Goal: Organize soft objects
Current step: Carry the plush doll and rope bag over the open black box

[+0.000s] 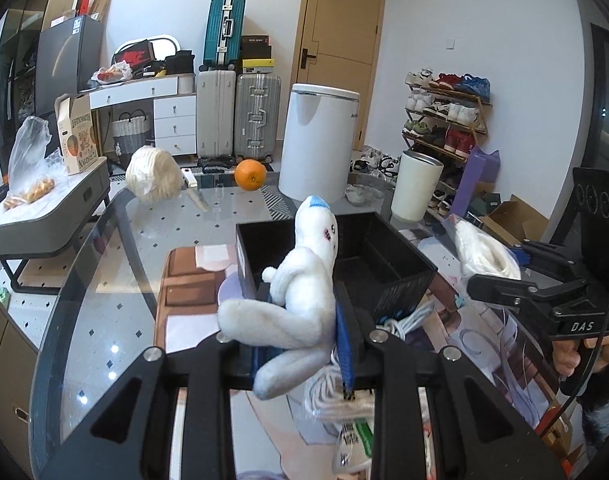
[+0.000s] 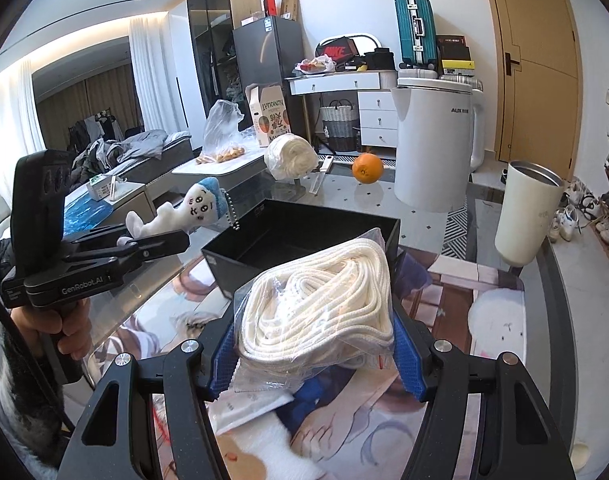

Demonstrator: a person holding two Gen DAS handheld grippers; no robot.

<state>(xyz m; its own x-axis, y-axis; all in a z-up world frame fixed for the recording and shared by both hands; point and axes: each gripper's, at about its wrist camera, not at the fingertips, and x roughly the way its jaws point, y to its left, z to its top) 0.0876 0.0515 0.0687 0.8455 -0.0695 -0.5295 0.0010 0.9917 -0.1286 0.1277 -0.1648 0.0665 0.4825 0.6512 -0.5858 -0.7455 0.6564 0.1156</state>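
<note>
A glass table (image 1: 104, 280) w/ a printed mat fills the foreground of both views, a cluttered bedroom behind it. Toward the far side stand a big white appliance (image 2: 436, 140) and, near it, a cream tumbler (image 2: 524, 216), an orange (image 2: 367, 168) and a wrapped white bundle (image 2: 290, 156).

Mid-table sits an open black box (image 2: 304, 240); what shows of its inside looks empty.

Left gripper (image 1: 300, 336): jaws clenched on a white plush toy (image 1: 304, 280) w/ a blue-tipped head and a bead chain, held up in the air at the box's near-left side. From the right wrist view the toy sits above table level, just beside the box rim, not over the opening.

Right gripper (image 2: 316, 344): jaws grasping a clear bag of coiled white rope (image 2: 324, 300), lifted at the box's near-right edge. A second rope bundle (image 1: 404, 320) and a packet lie on the mat under the left gripper.

Step in hand, as I judge it: both soft items picked up, carried to the box, neither dropped yet. Approx. midway.

Next move prob. needs each gripper brought over the opening one at a time so they don't collide, lowered past the rim, then released. The toy's limp legs and chain could snag the rim; the slick bag may slip.
</note>
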